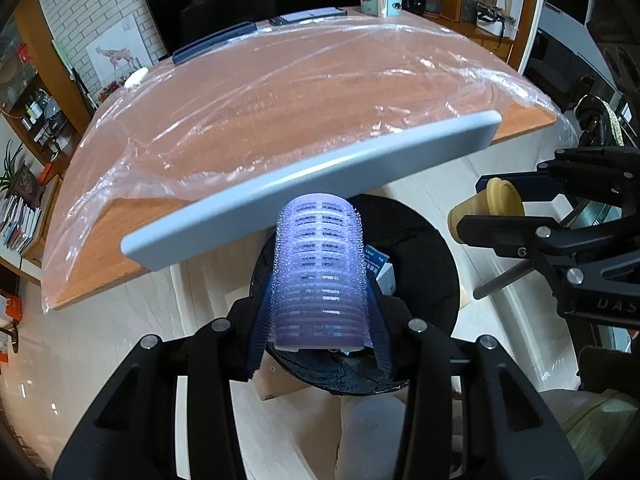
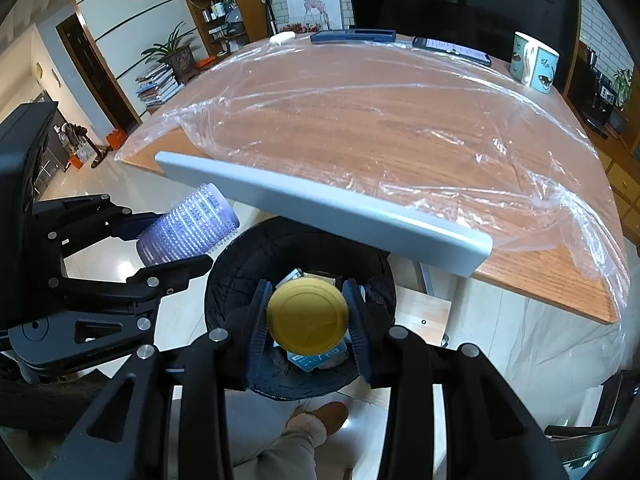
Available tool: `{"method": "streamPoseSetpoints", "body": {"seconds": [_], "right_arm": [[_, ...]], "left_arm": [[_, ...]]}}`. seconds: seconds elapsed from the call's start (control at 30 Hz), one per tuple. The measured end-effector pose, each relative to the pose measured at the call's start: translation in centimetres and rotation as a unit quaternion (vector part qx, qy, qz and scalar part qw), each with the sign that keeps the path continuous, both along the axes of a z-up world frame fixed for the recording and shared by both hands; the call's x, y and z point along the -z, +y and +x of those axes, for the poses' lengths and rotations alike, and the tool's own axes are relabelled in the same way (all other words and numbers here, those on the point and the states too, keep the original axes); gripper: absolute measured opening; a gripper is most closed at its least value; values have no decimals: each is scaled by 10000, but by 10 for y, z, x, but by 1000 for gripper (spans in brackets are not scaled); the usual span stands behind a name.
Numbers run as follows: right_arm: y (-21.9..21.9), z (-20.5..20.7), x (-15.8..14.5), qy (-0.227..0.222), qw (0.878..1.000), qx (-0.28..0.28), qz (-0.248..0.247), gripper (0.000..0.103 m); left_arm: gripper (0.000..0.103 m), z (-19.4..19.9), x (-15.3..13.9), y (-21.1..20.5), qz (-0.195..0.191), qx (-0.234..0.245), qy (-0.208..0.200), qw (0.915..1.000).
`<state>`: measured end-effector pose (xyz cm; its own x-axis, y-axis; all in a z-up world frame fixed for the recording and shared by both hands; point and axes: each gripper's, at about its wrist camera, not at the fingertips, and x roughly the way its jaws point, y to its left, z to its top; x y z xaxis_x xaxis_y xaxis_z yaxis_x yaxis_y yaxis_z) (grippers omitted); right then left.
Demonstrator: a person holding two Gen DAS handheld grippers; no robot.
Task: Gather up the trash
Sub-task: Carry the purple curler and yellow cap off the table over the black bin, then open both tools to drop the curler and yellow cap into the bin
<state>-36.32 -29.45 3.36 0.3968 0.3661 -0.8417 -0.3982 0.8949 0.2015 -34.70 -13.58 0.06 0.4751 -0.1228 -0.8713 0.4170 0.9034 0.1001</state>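
My left gripper [image 1: 320, 300] is shut on a purple hair roller [image 1: 320, 268], gripped by its sides and held over the black-lined trash bin [image 1: 432, 256] on the floor. In the right wrist view that roller [image 2: 188, 226] hangs at the bin's left rim. A yellow bottle cap [image 2: 307, 316] sits between the blue pads of my right gripper [image 2: 308, 320], which is shut on it above the bin [image 2: 236, 272]. The left wrist view shows the same cap [image 1: 488, 208] to the right of the bin. Paper and small boxes lie inside the bin.
A wooden table [image 1: 280, 112] under clear plastic sheeting stands just behind the bin, with a grey board [image 1: 312, 184] jutting over its near edge. A mug [image 2: 534, 65], a phone [image 2: 452, 49] and a blue case [image 2: 352, 35] sit at its far side. A person's leg and slipper [image 2: 320, 420] are below.
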Motion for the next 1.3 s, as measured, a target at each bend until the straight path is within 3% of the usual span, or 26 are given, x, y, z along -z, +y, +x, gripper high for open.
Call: {"method": "streamPoseSetpoints", "body": {"seconds": [1.3], "right_arm": [[3, 24, 59, 675, 9975, -19, -215, 37]], "left_arm": [[45, 27, 72, -21, 306, 71, 707, 9970]]}}
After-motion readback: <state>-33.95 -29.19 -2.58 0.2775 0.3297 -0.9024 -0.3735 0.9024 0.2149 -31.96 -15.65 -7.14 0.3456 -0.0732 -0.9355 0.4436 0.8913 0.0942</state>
